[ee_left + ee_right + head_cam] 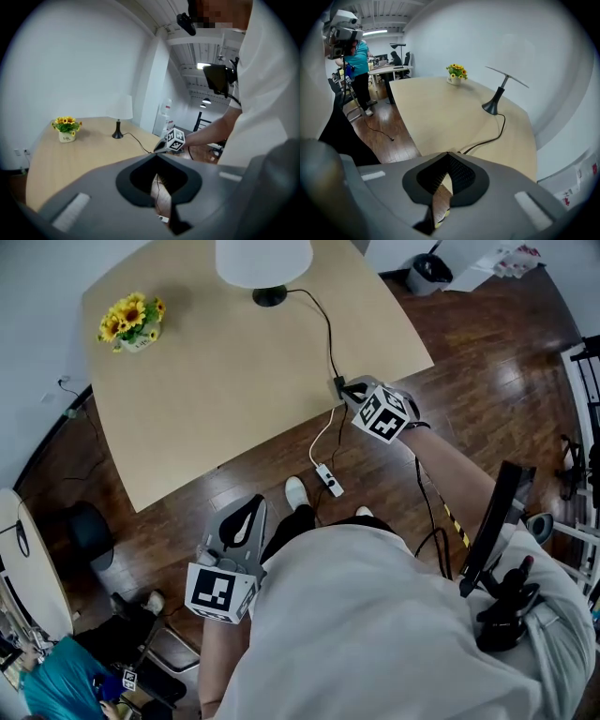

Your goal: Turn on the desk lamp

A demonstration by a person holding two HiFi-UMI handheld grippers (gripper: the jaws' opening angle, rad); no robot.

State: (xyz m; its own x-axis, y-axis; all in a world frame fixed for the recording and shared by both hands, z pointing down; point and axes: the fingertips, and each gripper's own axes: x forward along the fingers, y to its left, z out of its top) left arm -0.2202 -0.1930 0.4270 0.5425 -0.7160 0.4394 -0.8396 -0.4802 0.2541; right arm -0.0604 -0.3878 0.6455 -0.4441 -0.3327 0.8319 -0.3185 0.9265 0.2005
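At the upper centre of the head view stands the desk lamp with white shade and round black base (pixel 265 268), on the pale wooden table (pixel 216 399). Its thin black cord (pixel 324 329) runs down and right to the table's near edge, where a small black block on the cord (pixel 339 386), probably the inline switch, lies.

Right gripper (pixel 352 393): centre right, jaws closed on nothing, tips just beside that block; contact cannot be judged. Left gripper (pixel 253 504): lower left, over the dark wood floor (pixel 187 512), jaws likewise closed and empty, well apart from the lamp.

Step in hand, as judged: working the cord switch. To do it well, use the closed tips as one blunt finger. Press squarely on the block's button rather than on the cord, and push down against the tabletop so the block does not slide over the edge.

Below the edge a white lead (pixel 319 439) drops to a white oblong socket block (pixel 328 480) on the floor.

Writing: the white pot of yellow sunflowers (pixel 132 324), upper left, bears print too small to read. The marker cubes (pixel 221 591) show only black-and-white squares.
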